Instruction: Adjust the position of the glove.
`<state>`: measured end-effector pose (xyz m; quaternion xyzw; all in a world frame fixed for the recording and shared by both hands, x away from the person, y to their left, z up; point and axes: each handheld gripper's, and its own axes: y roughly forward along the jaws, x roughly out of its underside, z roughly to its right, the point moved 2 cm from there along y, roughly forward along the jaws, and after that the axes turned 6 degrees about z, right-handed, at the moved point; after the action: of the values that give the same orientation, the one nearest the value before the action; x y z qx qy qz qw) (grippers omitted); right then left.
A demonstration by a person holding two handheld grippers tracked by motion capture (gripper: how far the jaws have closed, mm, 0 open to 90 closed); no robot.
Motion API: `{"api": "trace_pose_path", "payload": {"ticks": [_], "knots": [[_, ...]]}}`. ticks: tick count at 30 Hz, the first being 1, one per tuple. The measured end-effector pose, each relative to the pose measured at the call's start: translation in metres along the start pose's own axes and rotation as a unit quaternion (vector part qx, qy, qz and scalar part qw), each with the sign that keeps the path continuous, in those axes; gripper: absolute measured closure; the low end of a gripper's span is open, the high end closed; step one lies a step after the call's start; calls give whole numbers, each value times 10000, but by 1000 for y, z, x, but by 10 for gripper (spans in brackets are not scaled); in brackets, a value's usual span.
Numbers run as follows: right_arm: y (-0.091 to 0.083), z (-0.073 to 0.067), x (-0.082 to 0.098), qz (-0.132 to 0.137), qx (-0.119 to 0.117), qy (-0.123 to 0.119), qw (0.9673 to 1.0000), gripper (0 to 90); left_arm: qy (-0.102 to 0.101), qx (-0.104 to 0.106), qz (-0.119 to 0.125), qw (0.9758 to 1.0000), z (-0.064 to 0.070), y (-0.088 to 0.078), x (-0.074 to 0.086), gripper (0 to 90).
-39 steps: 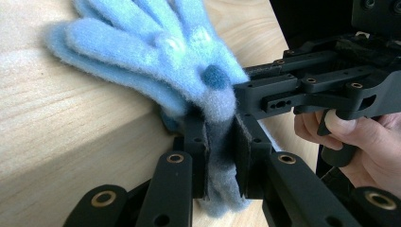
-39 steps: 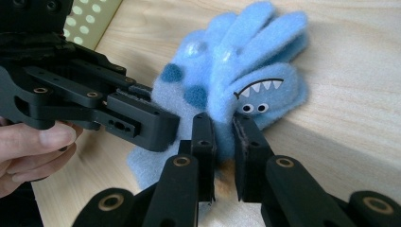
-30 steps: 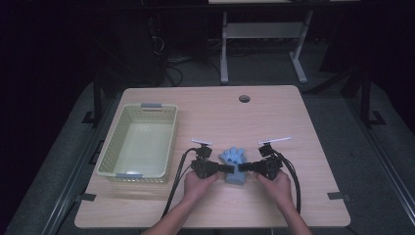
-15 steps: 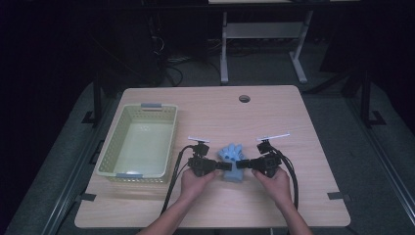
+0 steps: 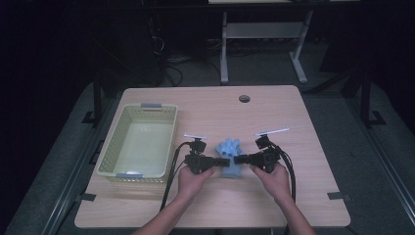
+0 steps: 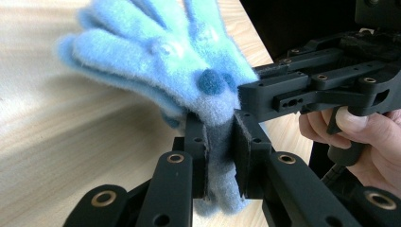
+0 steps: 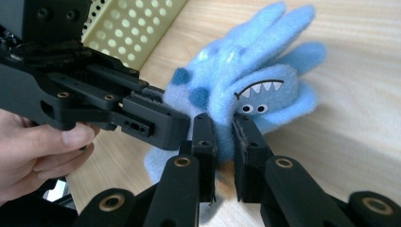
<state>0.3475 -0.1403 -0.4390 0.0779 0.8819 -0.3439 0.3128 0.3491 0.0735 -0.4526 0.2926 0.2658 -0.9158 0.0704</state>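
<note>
A blue glove [image 5: 230, 160] with a toothy monster face sits between the two hand-held grippers, near the middle of the bench [image 5: 303, 196], just right of the basket [image 5: 110, 156]. Its fingers fan away from the person, toward the far edge.

The left hand-held gripper [image 5: 215, 161] comes in from the left and pinches the glove: in the left gripper view its pads [image 6: 198, 156] press on a fold of the fleece near the cuff, and the fabric bulges out above and below them. The right hand-held gripper [image 5: 241, 159] comes in from the right and grips the same glove; in the right gripper view its pads [image 7: 243, 142] squeeze the fleece just beside the face with its white teeth and two small eyes. The two sets of jaws point at each other, nearly tip to tip, with the glove bunched between them.

Whether the glove touches the wood or hangs just above it cannot be told from the high view.

The basket is pale yellow-green and perforated, and stands along the bench's left side. A round cable hole [image 5: 244, 98] lies near the far edge. Black cables trail from both grippers back toward the person.
</note>
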Motion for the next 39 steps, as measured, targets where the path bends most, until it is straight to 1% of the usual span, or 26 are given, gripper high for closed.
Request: {"api": "trace_pose_path", "payload": {"ticks": [1,3,4,5,9,10,13,14,16,18,22,23,25,30,31,34,39], "knots": [[0,-1,-1,26,-6,2,10000,809,56,12,15,10000,1,-1,-1,772],[-1,-2,-3,81,-23,-22,10000,809,58,30,26,10000,3,-4,-4,772],[-2,-3,-4,76,-33,14,10000,809,51,53,16,10000,4,-5,-5,772],[-3,-4,-5,99,-39,-26,9999,809,51,68,25,10000,4,-7,-6,772],[-6,-12,-12,154,-75,-88,9998,809,86,108,110,9998,7,-15,-11,772],[-6,-14,-13,154,-88,-71,9998,809,74,114,123,9998,8,-17,-11,772],[-6,-19,-18,144,-107,-118,9998,809,120,132,155,9997,9,-23,-15,772],[-6,-21,-20,173,-103,-167,9997,809,129,141,161,9997,10,-25,-16,771],[-6,-25,-23,176,-113,-171,9996,809,154,140,197,9996,10,-29,-17,771],[-5,-28,-26,161,-122,-183,9996,809,128,168,195,9996,10,-31,-18,771],[-4,-33,-30,158,-145,-254,9994,809,181,182,177,9995,10,-37,-22,771],[-4,-34,-32,144,-153,-273,9994,809,153,166,212,9995,10,-38,-23,771],[-2,-35,-34,183,-165,-289,9993,809,194,160,206,9995,10,-40,-24,771],[2,-40,-37,116,-164,-285,9994,809,187,134,208,9995,7,-47,-26,769],[4,-41,-38,122,-165,-325,9993,809,197,129,206,9995,6,-48,-26,768],[6,-45,-41,110,-165,-359,9992,809,161,145,259,9994,5,-53,-28,768],[9,-52,-45,97,-195,-413,9989,809,179,133,305,9993,5,-61,-29,769]]}}
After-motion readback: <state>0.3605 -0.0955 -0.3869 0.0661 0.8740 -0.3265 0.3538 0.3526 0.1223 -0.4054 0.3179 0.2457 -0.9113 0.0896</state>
